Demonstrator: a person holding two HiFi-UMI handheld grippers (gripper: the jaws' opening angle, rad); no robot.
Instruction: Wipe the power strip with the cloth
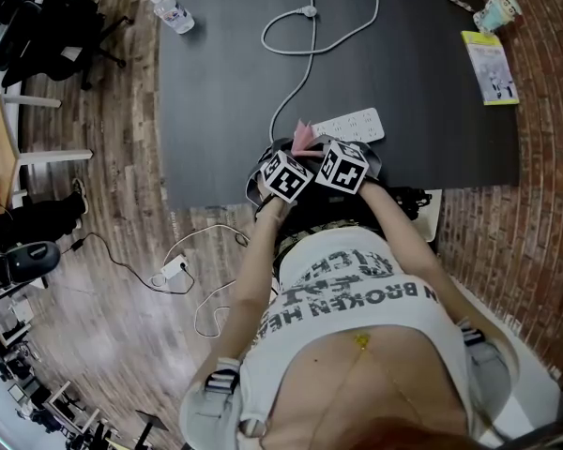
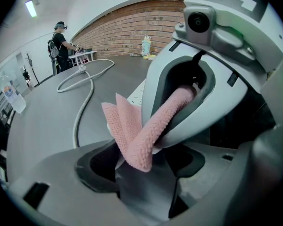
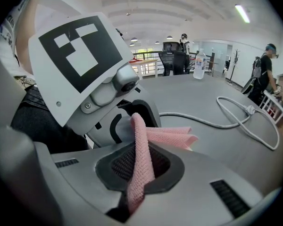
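Just beside the strip (image 1: 350,125), at its cord end, the cloth (image 1: 303,136) is held by both grippers at once. The left gripper (image 2: 139,166) is closed on one folded end, and the right gripper (image 3: 134,187) is clamped on a bunched length that runs down between its pads. The strip itself lies untouched on the table (image 1: 216,82), so the wipe is judged not yet begun. Trouble is likely to come from the shared hold: if the grippers are drawn apart, the soft cloth may be tugged out of whichever pinch is weaker. While it stays rolled into a rope, little flat face can be offered to the strip. The strip is a flat white bar of hard, smooth plastic, probably light — it may be pushed along the smooth dark top unless it is steadied. The cord (image 1: 305,73), looped loosely beyond the strip, could be dragged with it. The cloth is pink, with a fine nubbly weave, thick enough to hold soft folds. The cord is pale and round, and the table is matt and even.
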